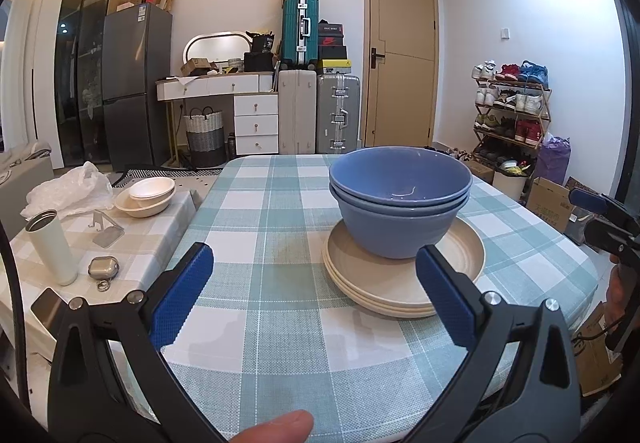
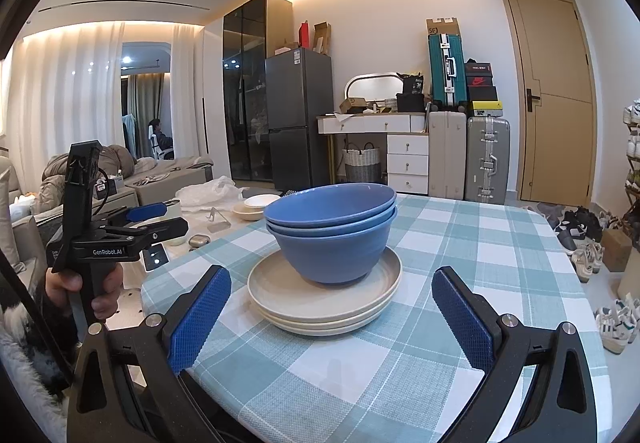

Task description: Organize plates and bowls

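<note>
A stack of blue bowls (image 1: pixel 400 203) sits on a stack of cream plates (image 1: pixel 400 283) on the checked table (image 1: pixel 260 223). The bowls (image 2: pixel 332 235) and plates (image 2: pixel 320 303) also show in the right wrist view. My left gripper (image 1: pixel 314 279) is open and empty, held back from the stack at the table's near edge. My right gripper (image 2: pixel 332 307) is open and empty, just short of the plates. The left gripper (image 2: pixel 152 219) shows at the left of the right wrist view, beside the table. The right gripper (image 1: pixel 600 211) shows at the right edge of the left wrist view.
A lower side table (image 1: pixel 152 243) to the left carries cream bowls (image 1: pixel 146 195), a white flask (image 1: pixel 52 247), a plastic bag (image 1: pixel 68 191), a phone stand and an earbud case. Suitcases (image 1: pixel 320 115), a fridge, a dresser and a shoe rack (image 1: pixel 512 111) stand behind.
</note>
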A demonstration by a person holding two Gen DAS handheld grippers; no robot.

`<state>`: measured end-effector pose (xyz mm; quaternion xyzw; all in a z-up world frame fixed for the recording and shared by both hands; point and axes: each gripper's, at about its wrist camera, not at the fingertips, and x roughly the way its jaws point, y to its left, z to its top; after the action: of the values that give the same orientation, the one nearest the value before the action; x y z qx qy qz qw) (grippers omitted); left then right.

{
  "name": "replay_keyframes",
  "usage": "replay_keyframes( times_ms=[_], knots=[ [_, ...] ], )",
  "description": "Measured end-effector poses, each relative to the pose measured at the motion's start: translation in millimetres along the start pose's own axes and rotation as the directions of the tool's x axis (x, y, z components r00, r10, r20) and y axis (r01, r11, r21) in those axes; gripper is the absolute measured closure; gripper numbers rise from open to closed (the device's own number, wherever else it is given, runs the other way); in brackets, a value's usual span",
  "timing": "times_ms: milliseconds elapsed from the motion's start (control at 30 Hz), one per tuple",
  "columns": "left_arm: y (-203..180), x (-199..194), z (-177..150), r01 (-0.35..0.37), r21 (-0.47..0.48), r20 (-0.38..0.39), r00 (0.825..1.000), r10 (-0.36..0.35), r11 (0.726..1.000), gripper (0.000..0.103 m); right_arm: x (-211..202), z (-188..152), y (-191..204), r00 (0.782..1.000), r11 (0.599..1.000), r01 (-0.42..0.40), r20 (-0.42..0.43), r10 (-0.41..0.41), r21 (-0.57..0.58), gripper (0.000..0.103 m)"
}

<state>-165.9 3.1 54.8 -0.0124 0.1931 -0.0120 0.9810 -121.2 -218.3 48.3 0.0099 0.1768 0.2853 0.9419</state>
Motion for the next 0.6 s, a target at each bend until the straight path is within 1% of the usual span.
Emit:
replay_keyframes(
  times_ms=[600],
  knots=[
    [1.1, 5.5, -3.3, 0.015, -0.003, -0.007, 1.0, -0.015, 1.0, 0.002, 1.9, -2.6, 3.6, 1.0, 1.0, -0.003, 0.001, 0.004, -0.013, 0.0]
  ],
)
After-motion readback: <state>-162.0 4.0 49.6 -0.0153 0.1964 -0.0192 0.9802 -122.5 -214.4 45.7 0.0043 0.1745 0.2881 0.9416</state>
